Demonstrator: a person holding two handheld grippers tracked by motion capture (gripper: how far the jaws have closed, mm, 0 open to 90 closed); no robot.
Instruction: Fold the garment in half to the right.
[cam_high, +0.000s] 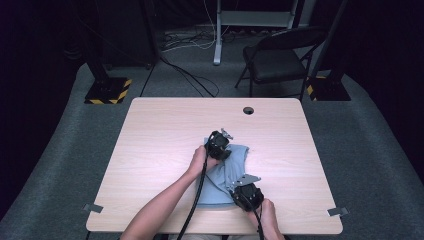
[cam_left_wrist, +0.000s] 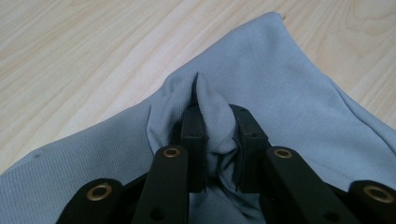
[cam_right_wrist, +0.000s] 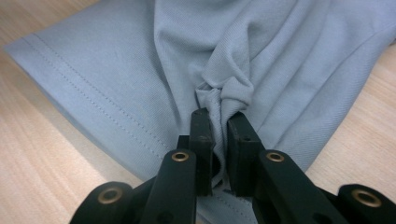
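Cloth (cam_high: 227, 172) lies bunched between left tongs (cam_left_wrist: 217, 116) and right tongs (cam_right_wrist: 219, 116), both clamped on it.

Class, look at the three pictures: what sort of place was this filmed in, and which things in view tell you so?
Probably a recording studio or lab, not a home. A lone wooden table stands on grey carpet among dark drapes, with hazard-striped stand bases, loose floor cables and a folding chair behind.

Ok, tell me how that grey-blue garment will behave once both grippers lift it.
The grey-blue garment is probably floppy: it bunches into folds where the left gripper pinches it. It likely sags between the grips, since the right gripper clamps only a small pleat. It looks thin and light, and its knit weave seems unlikely to slip.
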